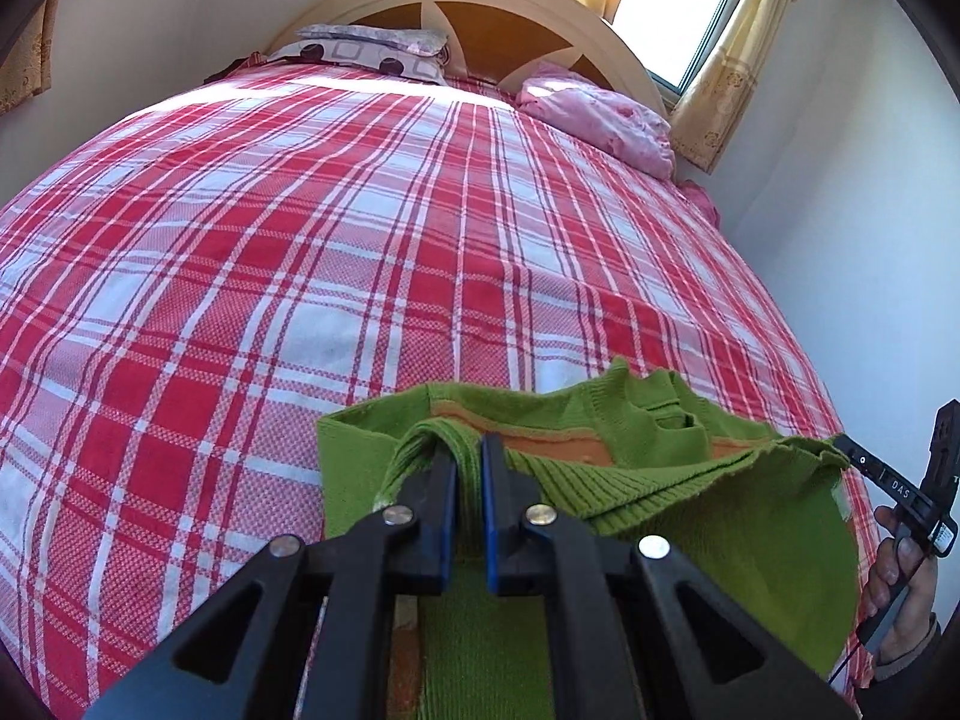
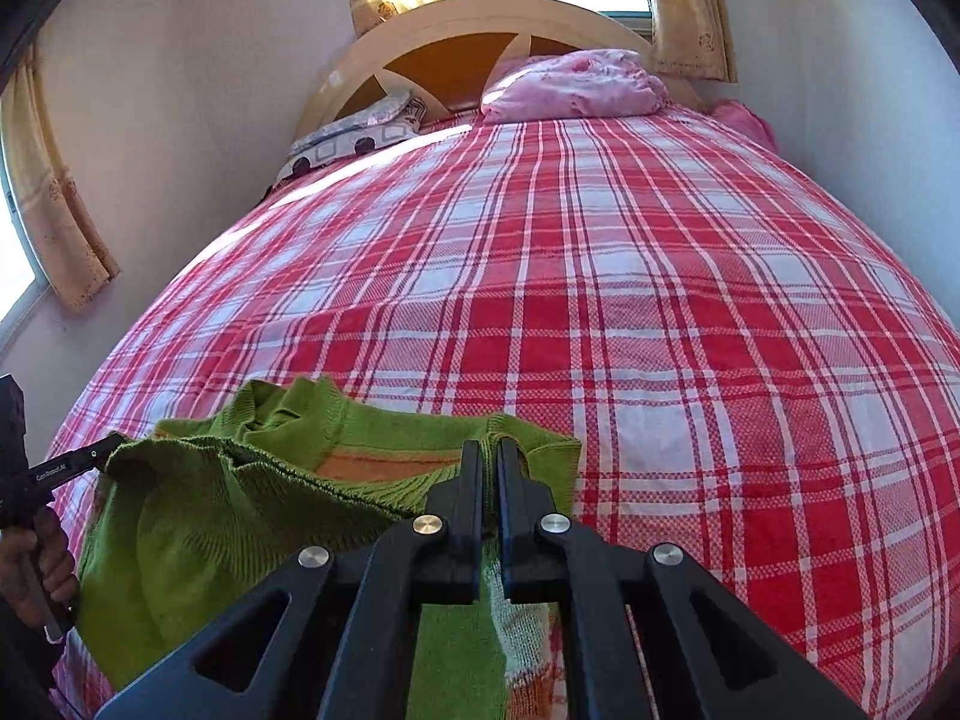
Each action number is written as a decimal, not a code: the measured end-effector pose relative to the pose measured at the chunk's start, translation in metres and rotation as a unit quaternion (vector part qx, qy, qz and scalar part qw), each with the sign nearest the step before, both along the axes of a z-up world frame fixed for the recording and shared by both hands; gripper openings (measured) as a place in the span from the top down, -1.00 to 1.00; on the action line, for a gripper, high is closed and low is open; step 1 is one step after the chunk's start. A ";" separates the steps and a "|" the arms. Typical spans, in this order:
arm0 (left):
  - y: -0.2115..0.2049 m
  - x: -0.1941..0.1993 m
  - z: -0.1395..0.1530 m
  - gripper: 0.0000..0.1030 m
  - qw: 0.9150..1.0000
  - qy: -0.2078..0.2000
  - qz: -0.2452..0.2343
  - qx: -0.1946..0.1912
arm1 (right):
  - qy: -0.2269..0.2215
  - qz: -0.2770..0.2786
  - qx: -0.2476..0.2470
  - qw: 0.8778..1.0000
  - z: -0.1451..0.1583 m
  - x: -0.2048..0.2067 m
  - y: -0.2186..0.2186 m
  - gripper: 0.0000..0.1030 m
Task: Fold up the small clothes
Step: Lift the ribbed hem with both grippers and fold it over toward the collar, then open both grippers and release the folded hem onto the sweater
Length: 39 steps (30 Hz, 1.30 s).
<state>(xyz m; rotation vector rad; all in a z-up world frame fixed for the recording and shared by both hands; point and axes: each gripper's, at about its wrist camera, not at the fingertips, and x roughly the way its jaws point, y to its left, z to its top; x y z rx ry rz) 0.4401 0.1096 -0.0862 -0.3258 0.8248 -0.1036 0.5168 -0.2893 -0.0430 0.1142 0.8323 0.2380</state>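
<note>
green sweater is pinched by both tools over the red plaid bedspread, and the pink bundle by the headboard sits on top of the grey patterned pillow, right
Not quite. Both the left tool and the right tool do pinch the green sweater over the red plaid bedspread. But the pink bundle lies apart from the grey patterned pillow, on the other side of the headboard, as the right wrist view shows.

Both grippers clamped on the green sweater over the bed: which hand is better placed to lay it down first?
Neither clearly; slight lean right. The left gripper and right gripper each pinch an edge of the green sweater, held taut between them. The plaid bedspread beyond the right one looks bare.
</note>
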 end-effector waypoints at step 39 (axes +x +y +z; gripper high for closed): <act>0.035 -0.090 -0.034 -0.50 0.993 -0.023 0.117 0.003 | 0.102 0.078 -0.034 0.991 -0.043 -0.001 0.132 0.47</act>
